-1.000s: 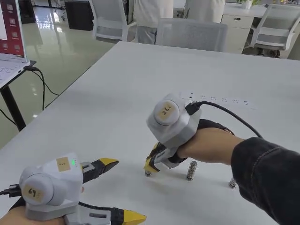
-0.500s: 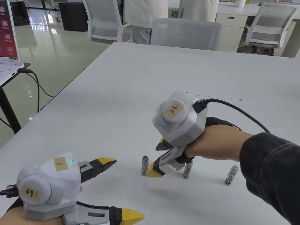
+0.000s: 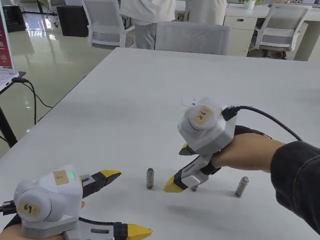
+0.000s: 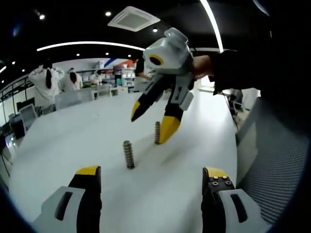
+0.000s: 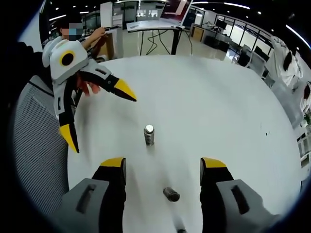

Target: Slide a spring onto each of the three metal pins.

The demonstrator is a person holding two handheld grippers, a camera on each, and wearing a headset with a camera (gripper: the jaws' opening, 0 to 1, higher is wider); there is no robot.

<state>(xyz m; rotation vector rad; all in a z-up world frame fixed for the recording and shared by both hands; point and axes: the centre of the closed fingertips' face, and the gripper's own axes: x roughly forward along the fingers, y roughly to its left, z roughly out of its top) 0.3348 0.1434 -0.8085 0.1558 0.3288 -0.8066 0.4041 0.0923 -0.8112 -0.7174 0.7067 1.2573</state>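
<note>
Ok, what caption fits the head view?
Left hand-held gripper and right hand-held gripper, both open, near upright springs on a table.

Metal spring; matt white table.

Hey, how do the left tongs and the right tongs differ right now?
The left tongs sit low at the table's near edge, jaws about level; the right tongs hang higher, jaws tilted down. The left tongs stand clear of the springs; the right tongs are right over the middle spring. Both are open, empty and yellow-tipped.
</note>
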